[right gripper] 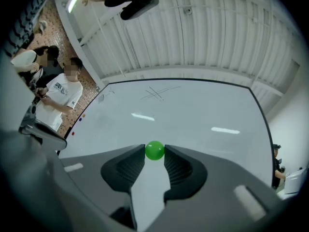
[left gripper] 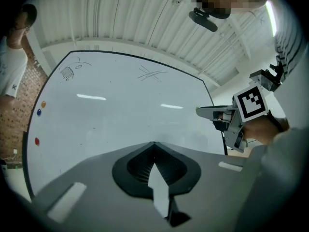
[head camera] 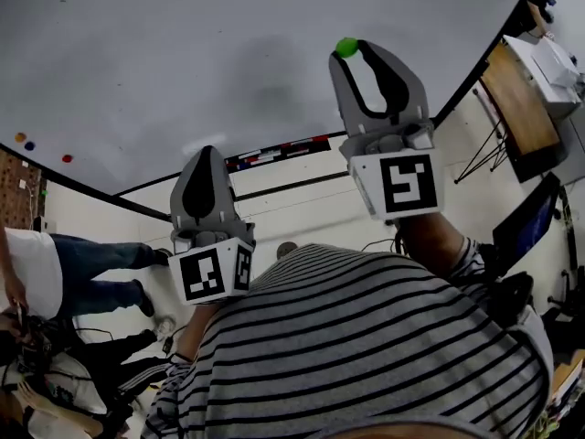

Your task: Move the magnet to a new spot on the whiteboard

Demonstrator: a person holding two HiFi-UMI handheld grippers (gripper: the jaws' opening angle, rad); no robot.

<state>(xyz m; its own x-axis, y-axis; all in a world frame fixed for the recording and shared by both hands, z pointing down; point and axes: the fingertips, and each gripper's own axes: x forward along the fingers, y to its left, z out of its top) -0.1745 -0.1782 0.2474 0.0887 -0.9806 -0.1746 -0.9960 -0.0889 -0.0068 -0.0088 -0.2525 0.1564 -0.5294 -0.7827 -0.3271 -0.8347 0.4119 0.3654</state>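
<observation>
Grey ribbed tips of the right gripper (right gripper: 155,154) are pressed on either side of a small round glossy green magnet (right gripper: 154,150), which sits at the very end of the jaws with most of its body standing proud of them. Beyond it spreads the wide white whiteboard (right gripper: 203,110), and from the head view the magnet shows right at the board's face, in its upper right part; whether it touches the surface or is held just off it I cannot tell. The left gripper (left gripper: 154,144) has its jaws together with nothing between them and hangs lower, away from the work. Near the board's left edge sit three small round coloured magnets (head camera: 30,144), orange, blue and red, well apart from the green one. The main risk, as I judge it, lies in that shallow tip-only hold on a smooth rounded thing: a squeeze slightly off its middle, or a drag across the board while its pull resists, could pop it sideways out of the jaws. Letting go before it lies flush on the board would let it fall to the floor.
</observation>
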